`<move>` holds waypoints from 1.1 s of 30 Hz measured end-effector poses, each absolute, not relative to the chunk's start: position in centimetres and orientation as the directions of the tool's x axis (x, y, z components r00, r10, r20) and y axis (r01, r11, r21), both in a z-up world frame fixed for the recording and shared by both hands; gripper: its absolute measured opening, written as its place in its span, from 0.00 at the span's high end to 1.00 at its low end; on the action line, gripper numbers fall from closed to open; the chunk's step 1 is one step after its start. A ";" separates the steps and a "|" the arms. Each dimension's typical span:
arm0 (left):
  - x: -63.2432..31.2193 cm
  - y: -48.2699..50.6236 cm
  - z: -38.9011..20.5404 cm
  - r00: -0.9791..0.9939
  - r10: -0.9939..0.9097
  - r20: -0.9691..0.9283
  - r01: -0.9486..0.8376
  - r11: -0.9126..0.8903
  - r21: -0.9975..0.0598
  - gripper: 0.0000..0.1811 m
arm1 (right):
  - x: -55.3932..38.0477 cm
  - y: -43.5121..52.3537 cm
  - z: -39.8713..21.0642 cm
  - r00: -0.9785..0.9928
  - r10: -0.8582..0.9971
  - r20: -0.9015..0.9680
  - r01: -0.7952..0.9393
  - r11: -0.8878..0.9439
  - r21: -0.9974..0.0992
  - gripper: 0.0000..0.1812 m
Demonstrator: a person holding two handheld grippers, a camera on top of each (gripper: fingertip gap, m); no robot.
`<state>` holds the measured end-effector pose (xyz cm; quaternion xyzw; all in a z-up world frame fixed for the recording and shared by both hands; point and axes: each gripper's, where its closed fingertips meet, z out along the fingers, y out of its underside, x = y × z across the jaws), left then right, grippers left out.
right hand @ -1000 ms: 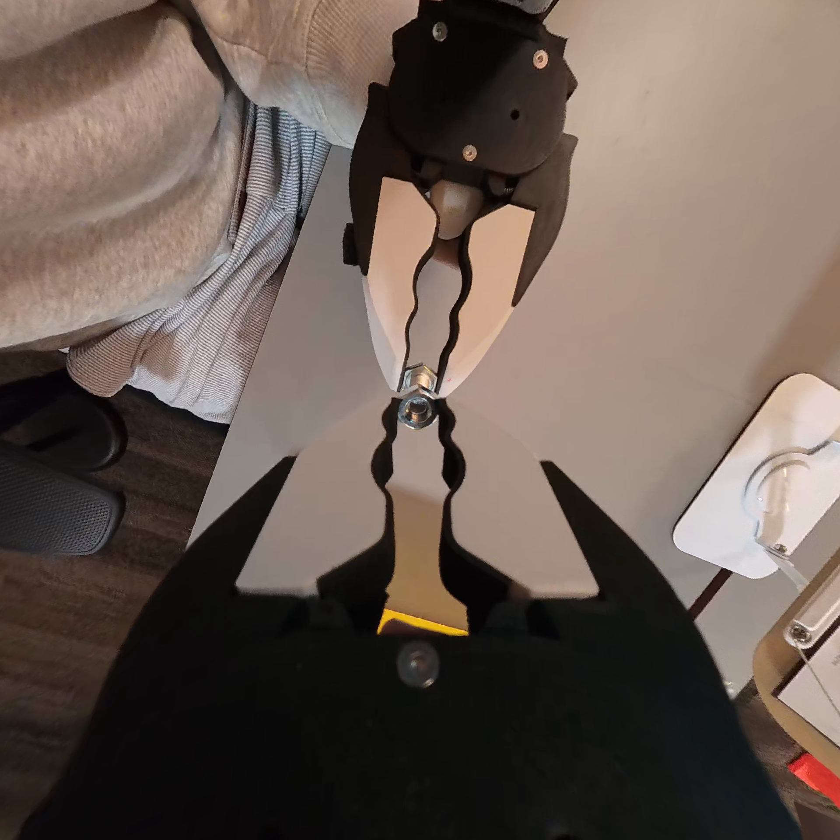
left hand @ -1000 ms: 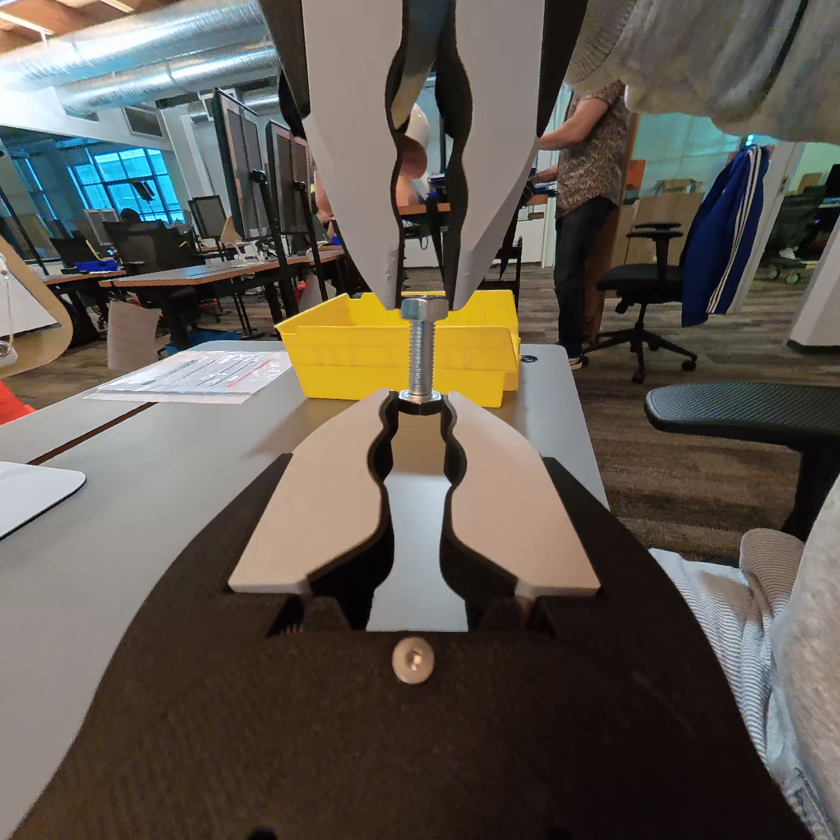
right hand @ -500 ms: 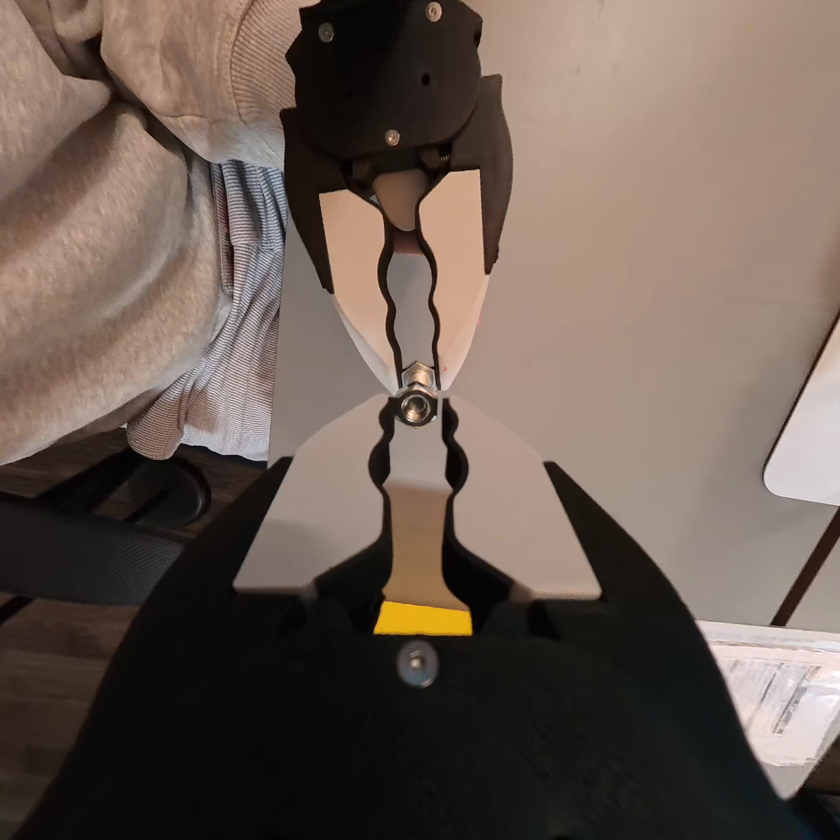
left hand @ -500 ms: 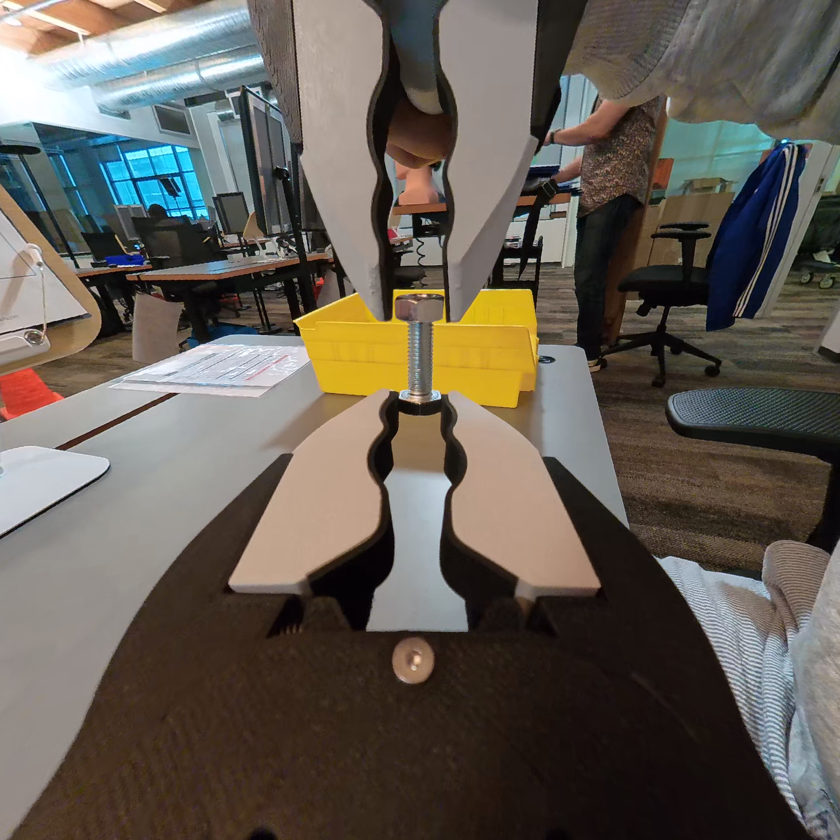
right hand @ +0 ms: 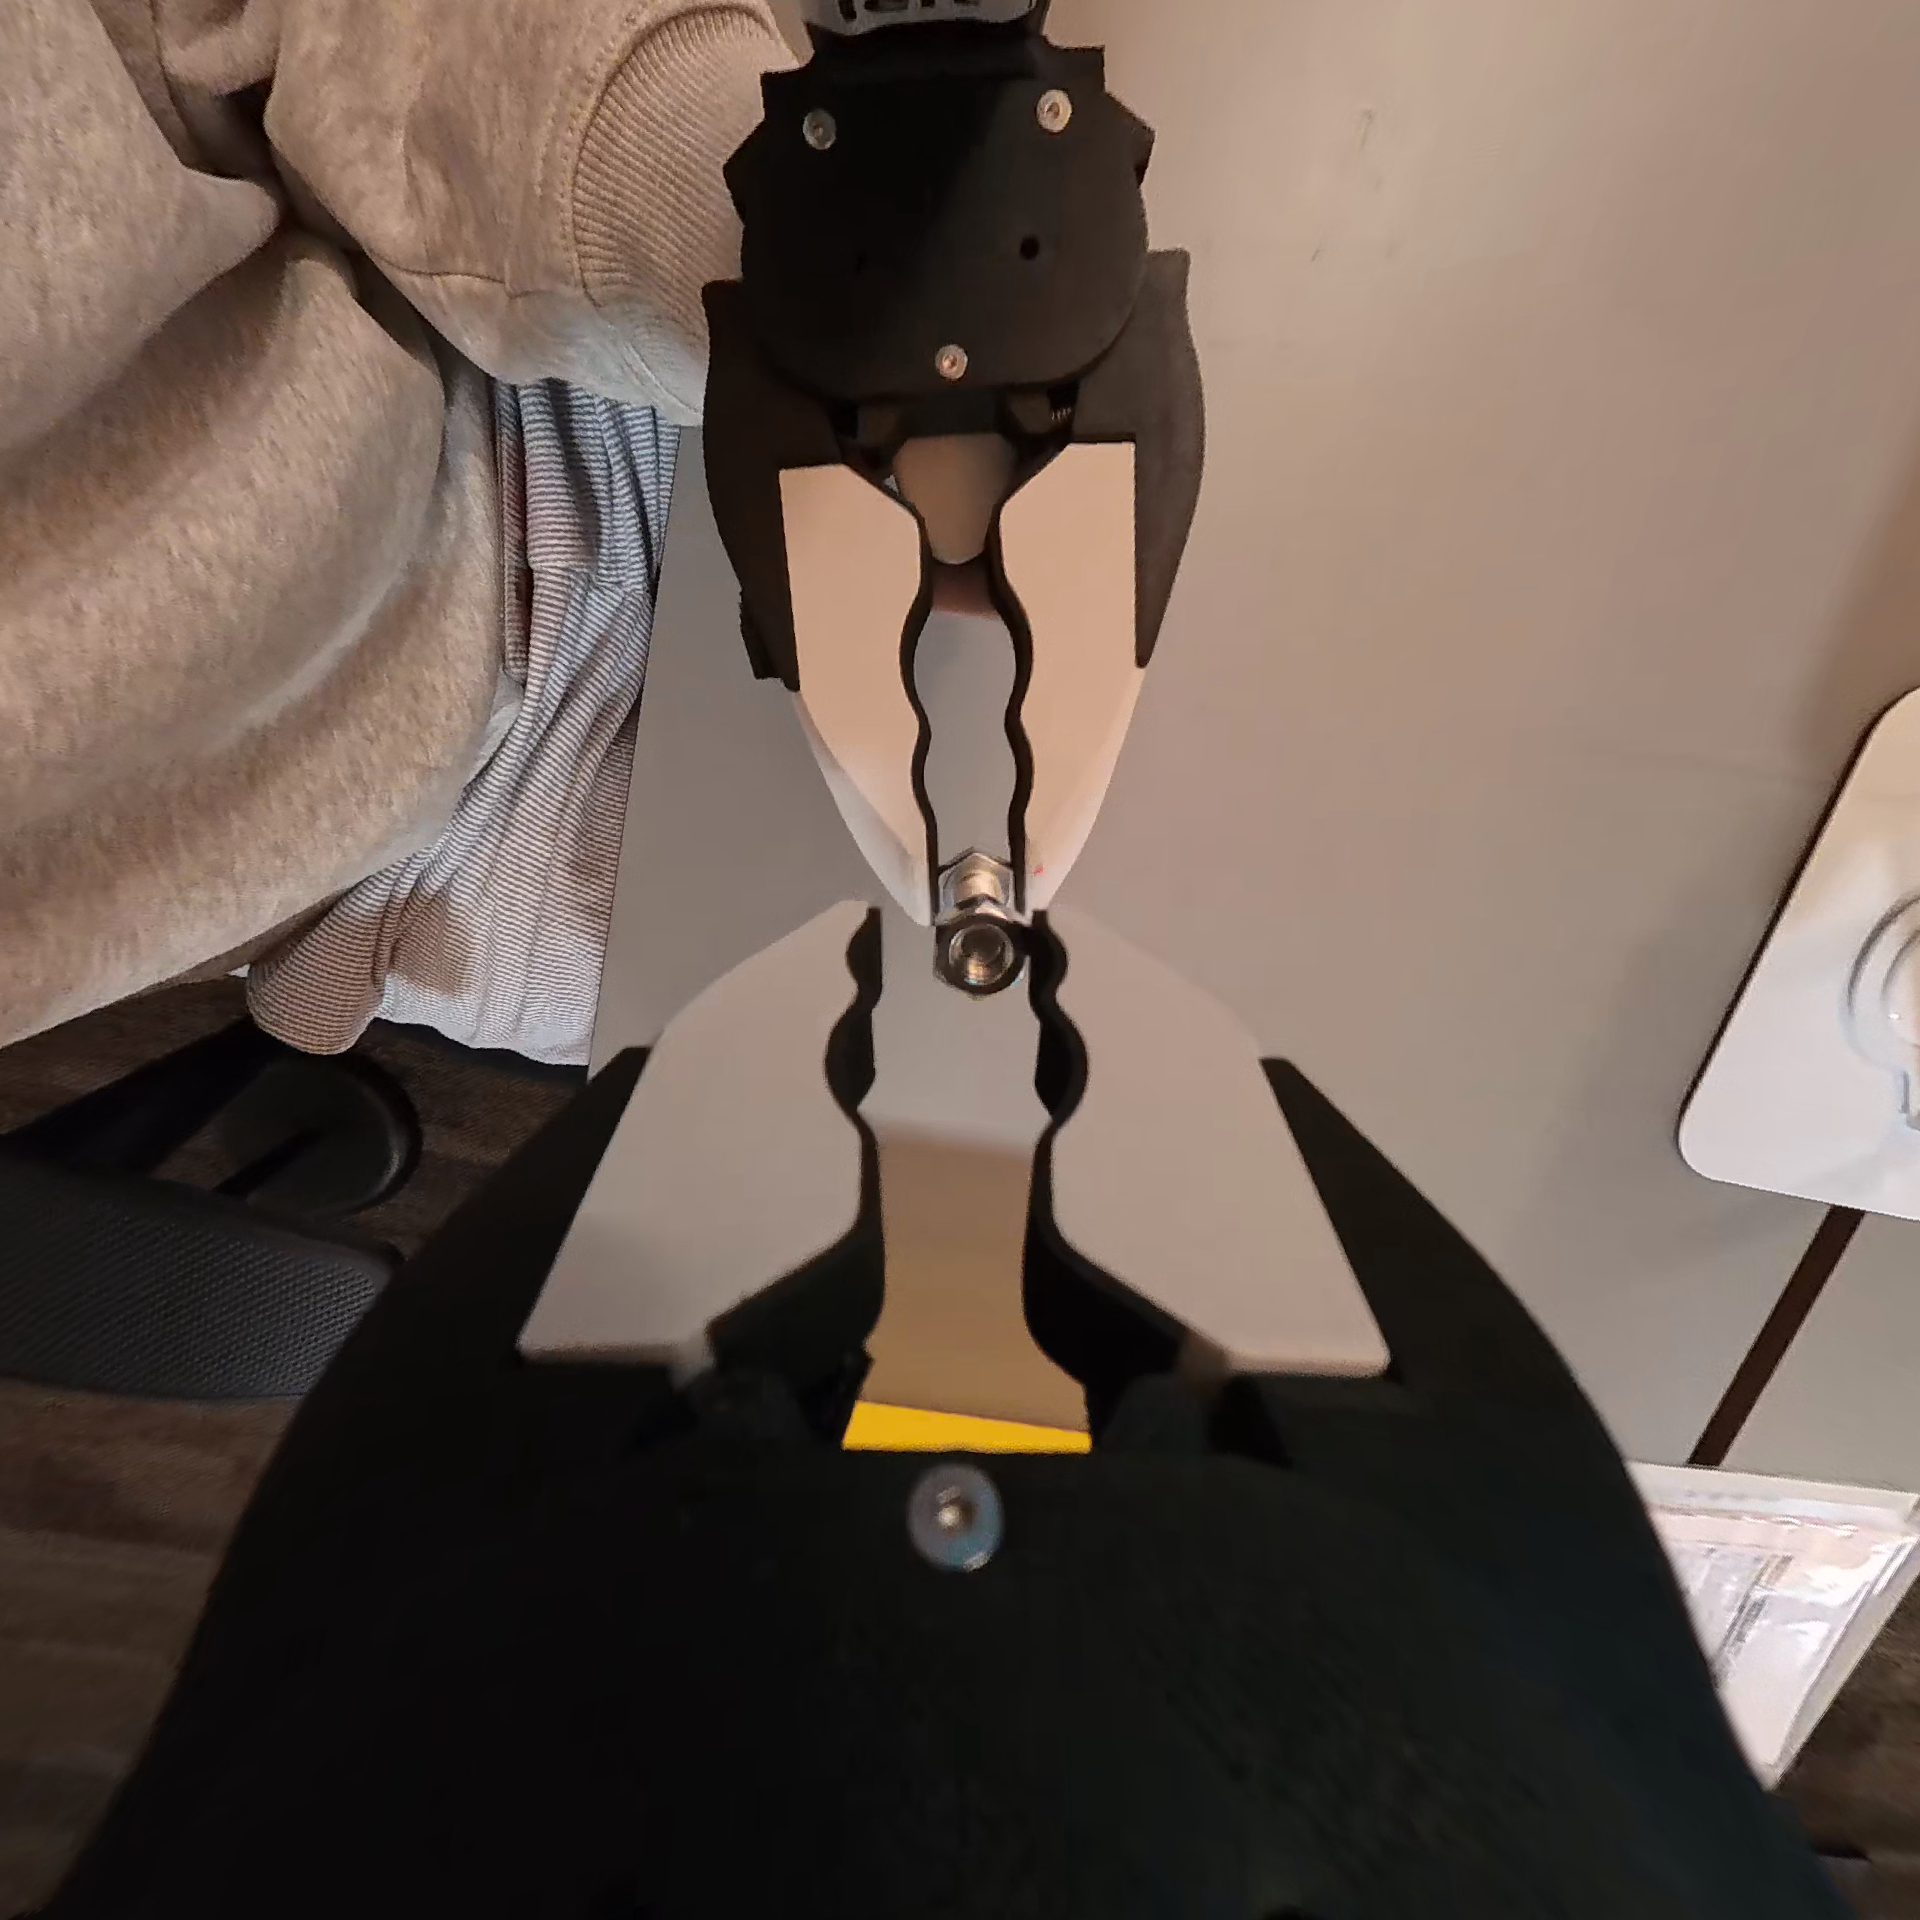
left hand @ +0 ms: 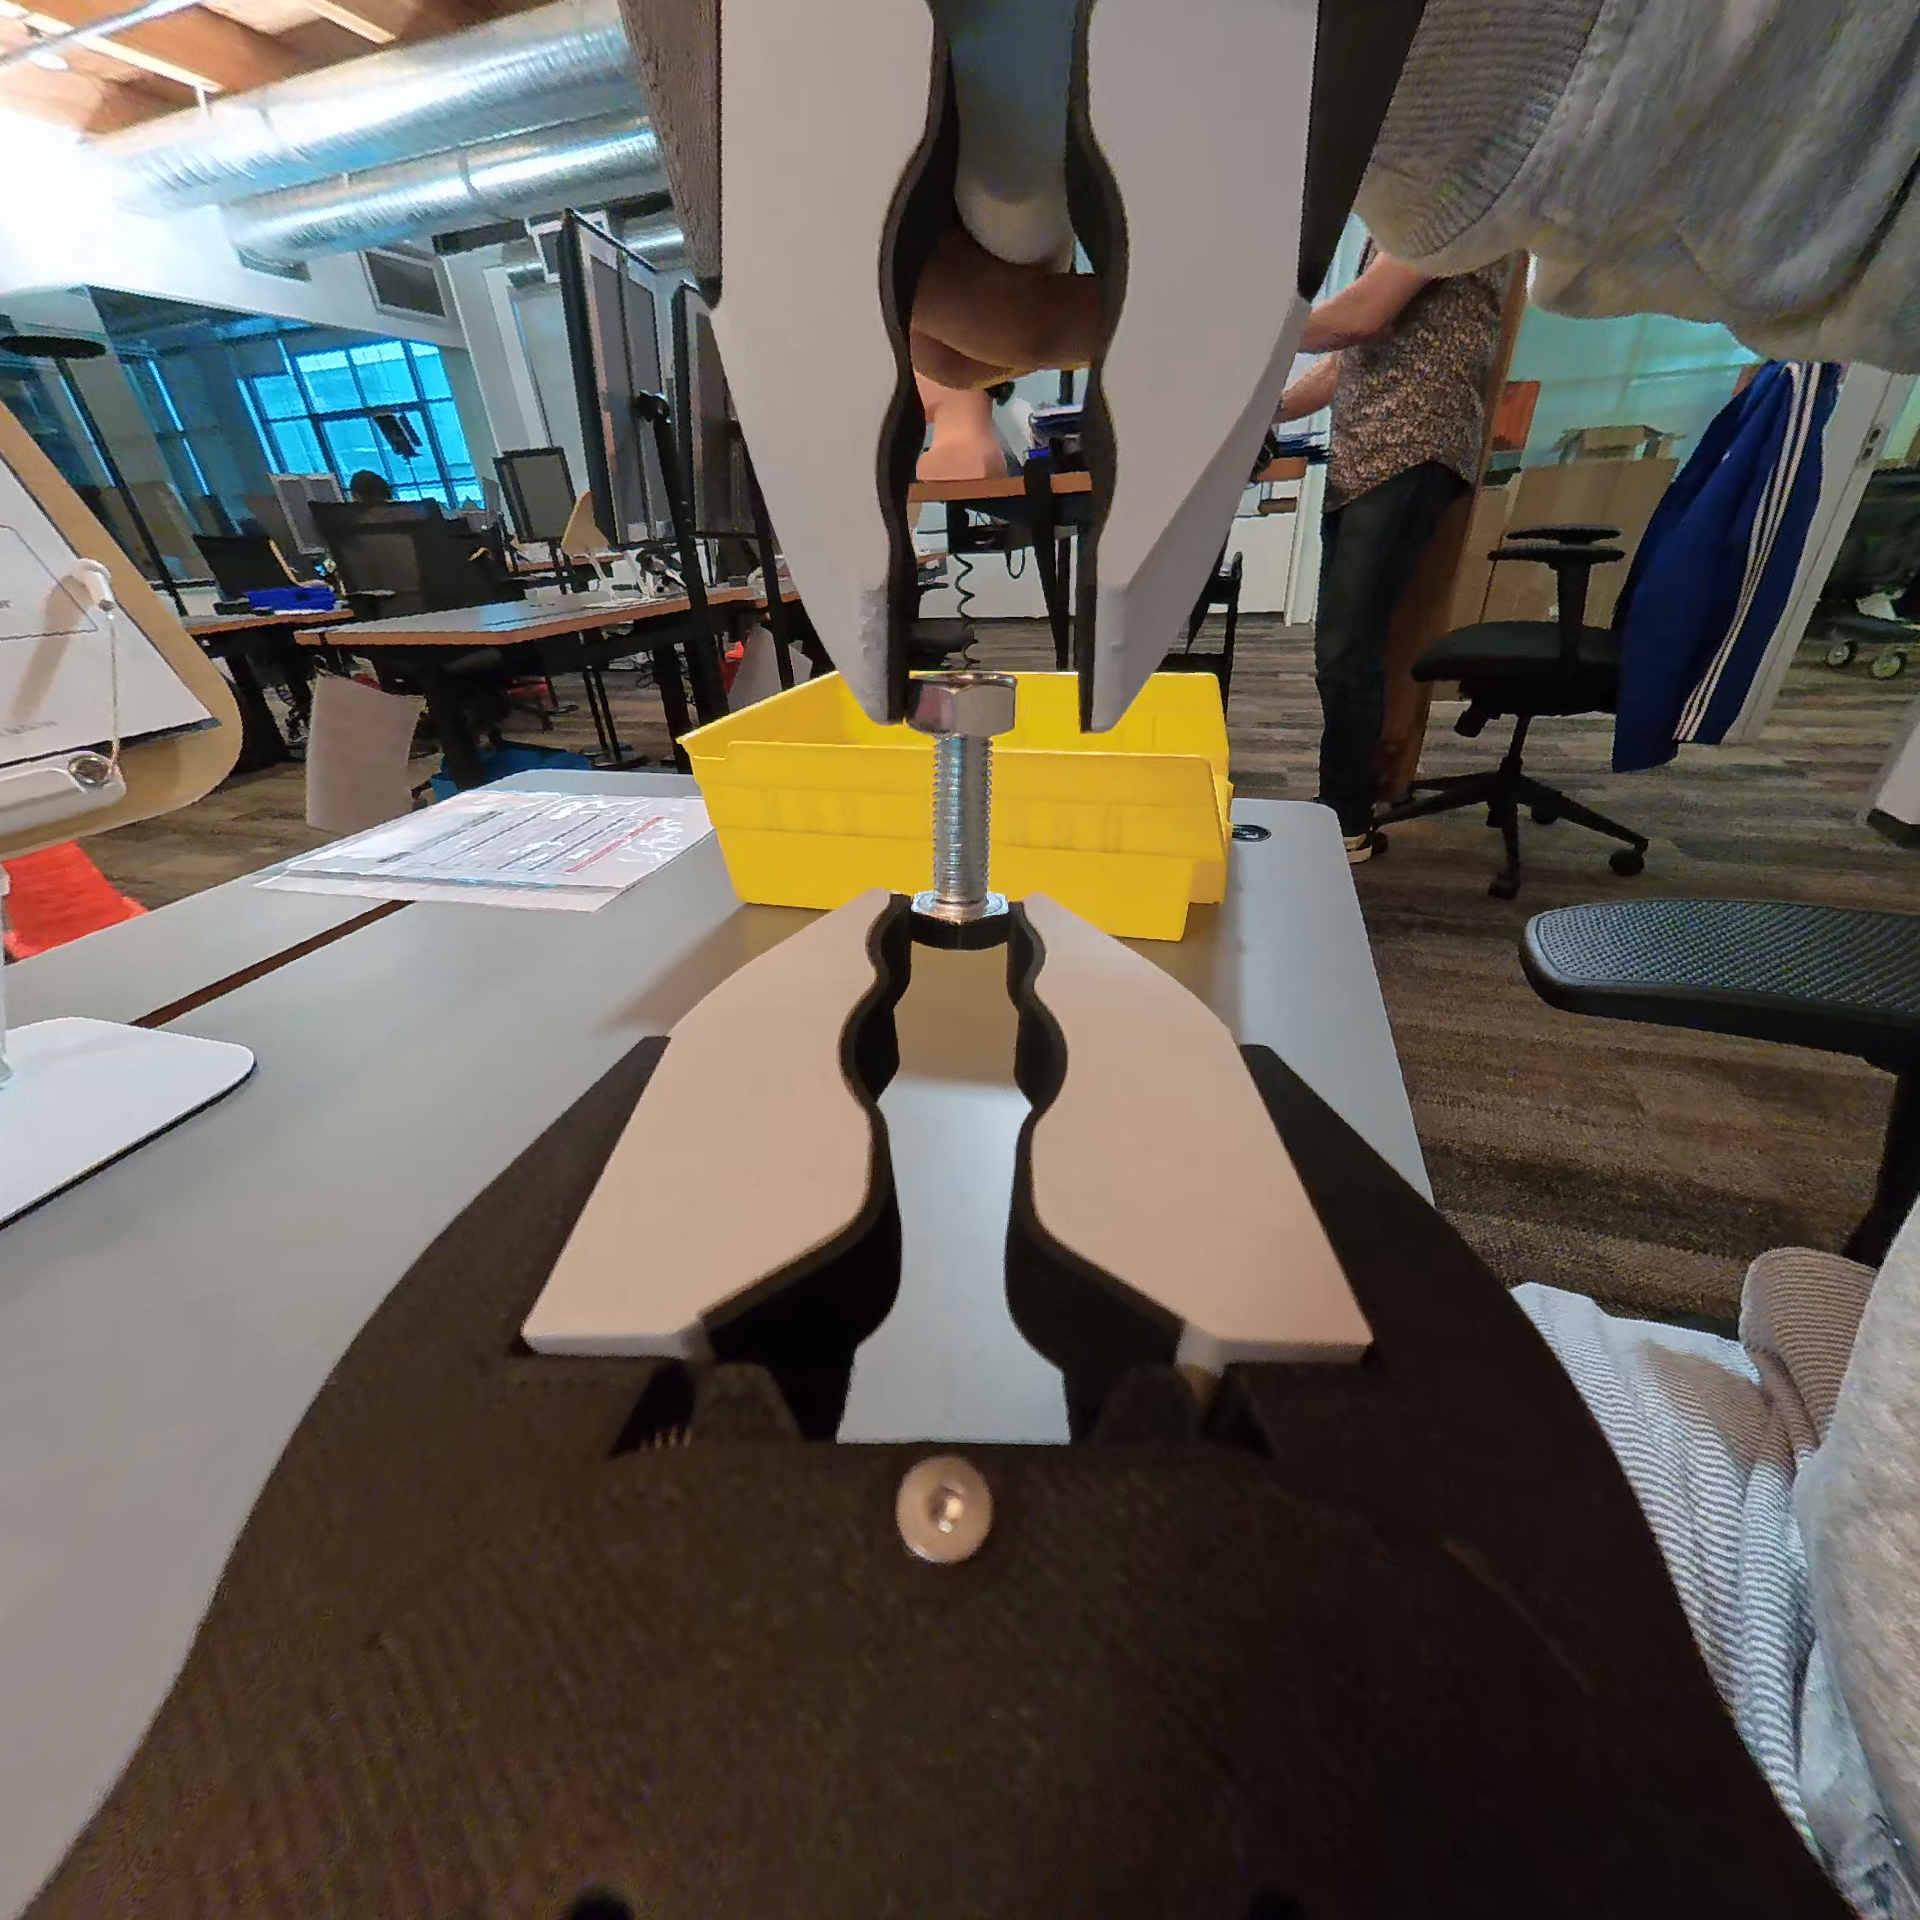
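Gripping nut [left hand: 958, 910] with my left gripper [left hand: 956, 914], bolt [left hand: 961, 800] upright.
Right gripper [right hand: 956, 935] parted around bolt head, above grey table [left hand: 416, 1039].

Printed sheet [left hand: 488, 836] on the grey table [left hand: 343, 1039], its writing too small to read, no other legible text

Silver bolt [left hand: 961, 805], yellow bin [left hand: 831, 810]

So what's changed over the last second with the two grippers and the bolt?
The right gripper has opened: its fingers, earlier clamped on the bolt's hex head, now stand apart, one still touching the head, the other clear of it. The left gripper stays shut on the nut at the bolt's lower end, bolt still upright before the yellow bin.
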<state>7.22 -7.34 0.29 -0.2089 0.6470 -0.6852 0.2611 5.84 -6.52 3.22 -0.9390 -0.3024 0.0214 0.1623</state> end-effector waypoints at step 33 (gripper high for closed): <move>7.5 -6.6 0.8 -0.764 -0.645 -0.004 0.073 -0.080 -0.994 0.90 | 6.4 -7.6 2.9 0.820 0.563 0.098 0.565 -0.773 -0.288 0.85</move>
